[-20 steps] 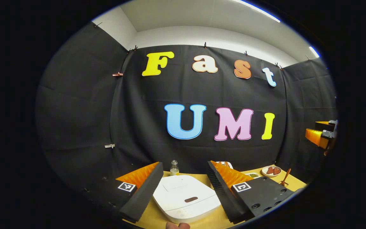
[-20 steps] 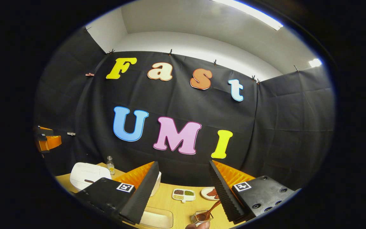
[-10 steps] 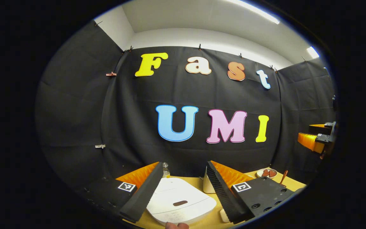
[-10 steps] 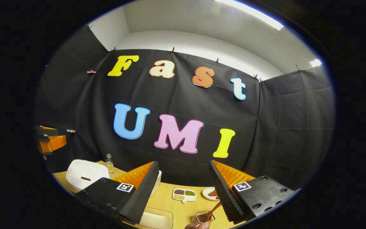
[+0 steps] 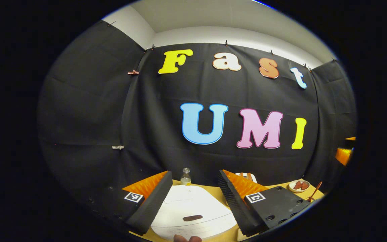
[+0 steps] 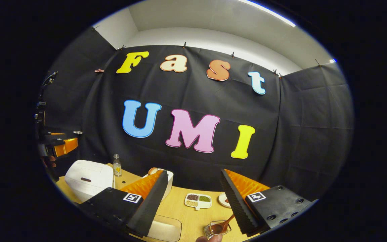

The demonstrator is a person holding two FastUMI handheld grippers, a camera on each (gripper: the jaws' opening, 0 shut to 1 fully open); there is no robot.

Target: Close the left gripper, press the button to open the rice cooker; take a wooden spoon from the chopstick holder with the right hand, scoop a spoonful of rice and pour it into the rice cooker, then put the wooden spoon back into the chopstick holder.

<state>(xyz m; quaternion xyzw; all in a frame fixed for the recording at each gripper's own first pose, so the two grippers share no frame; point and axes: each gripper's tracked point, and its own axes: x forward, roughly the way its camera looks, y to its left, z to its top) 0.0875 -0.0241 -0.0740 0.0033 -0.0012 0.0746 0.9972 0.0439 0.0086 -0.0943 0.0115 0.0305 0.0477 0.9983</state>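
Note:
The white rice cooker [image 5: 193, 210] sits lid down right under my left gripper [image 5: 195, 173], its brown button [image 5: 192, 218] between the spread fingers. That gripper is open and holds nothing. My right gripper [image 6: 193, 172] is open too, above the wooden table [image 6: 193, 215]. Below it a wooden spoon [image 6: 223, 226] leans in the small clear chopstick holder [image 6: 213, 231], just left of the right finger. The rice cooker [image 6: 87, 178] stands at the far left, with the left gripper [image 6: 59, 146] hovering above it. A clear box of rice [image 6: 165, 229] lies by the near edge.
A small bottle [image 5: 185, 176] stands behind the cooker. A white container [image 6: 168, 179], a divided dish of beans [image 6: 198, 200] and a small plate [image 6: 223, 201] lie mid-table. At the far right are a plate [image 5: 299, 185] and the right gripper [image 5: 344, 155].
My left gripper has moved in over the rice cooker, which now looms larger between its fingers. The right gripper view has shifted slightly. Both grippers stay open.

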